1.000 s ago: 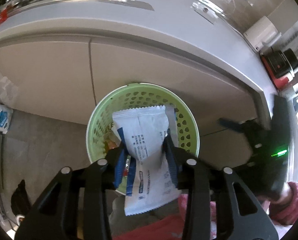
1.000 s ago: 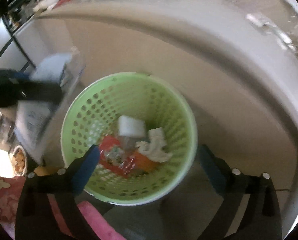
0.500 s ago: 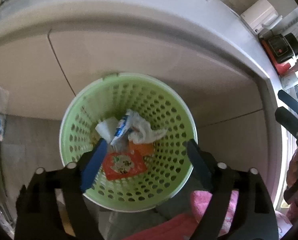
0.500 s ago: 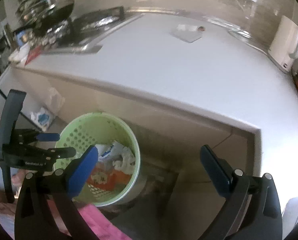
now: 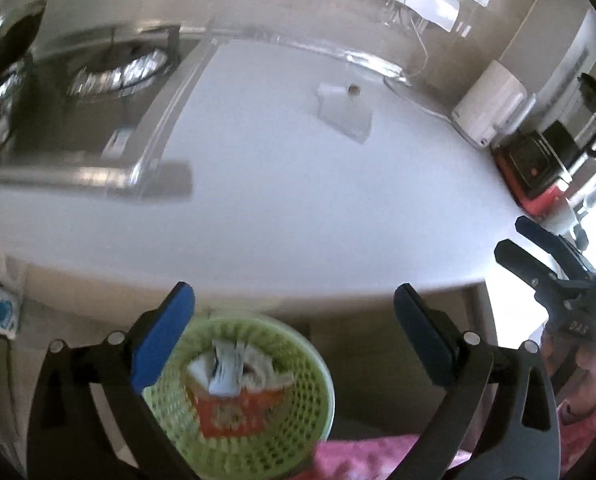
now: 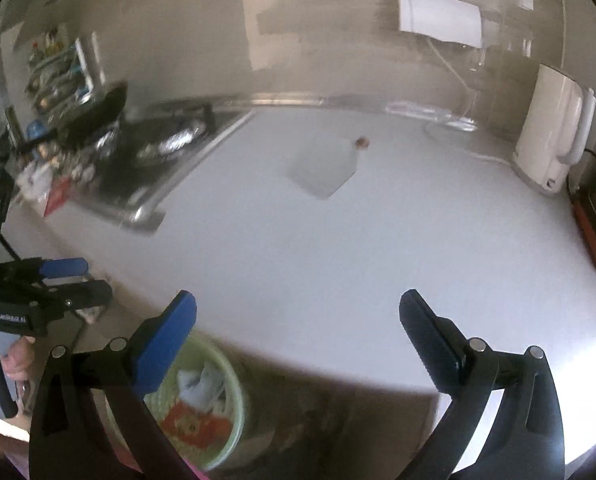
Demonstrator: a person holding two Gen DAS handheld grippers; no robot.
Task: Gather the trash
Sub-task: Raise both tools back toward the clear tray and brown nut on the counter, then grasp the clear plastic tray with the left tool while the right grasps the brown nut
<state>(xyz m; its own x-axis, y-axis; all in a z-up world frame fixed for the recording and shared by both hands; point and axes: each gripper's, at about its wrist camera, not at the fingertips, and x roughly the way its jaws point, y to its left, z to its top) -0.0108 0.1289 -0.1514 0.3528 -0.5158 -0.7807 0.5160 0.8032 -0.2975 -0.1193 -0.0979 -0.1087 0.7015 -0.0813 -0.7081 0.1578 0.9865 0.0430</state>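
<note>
The left tool (image 5: 293, 304) is opening with nothing between its jaws; the right tool (image 6: 298, 312) stands apart, empty. A flat clear packet (image 6: 324, 166) lies far on the counter (image 6: 338, 248), wrappers fill the green basket (image 5: 322, 380) below. The packet looks light and slippery, so pinch one raised edge.

Perforated green plastic basket (image 5: 298, 364), smooth matt white counter (image 5: 298, 200), shiny foil-lined stove (image 5: 113, 76)

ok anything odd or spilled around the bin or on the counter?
Nothing spilled: wrappers sit inside the green bin. Only stray items on the counter: a flat clear packet and a small brown bit beside it. Both grippers are empty.
</note>
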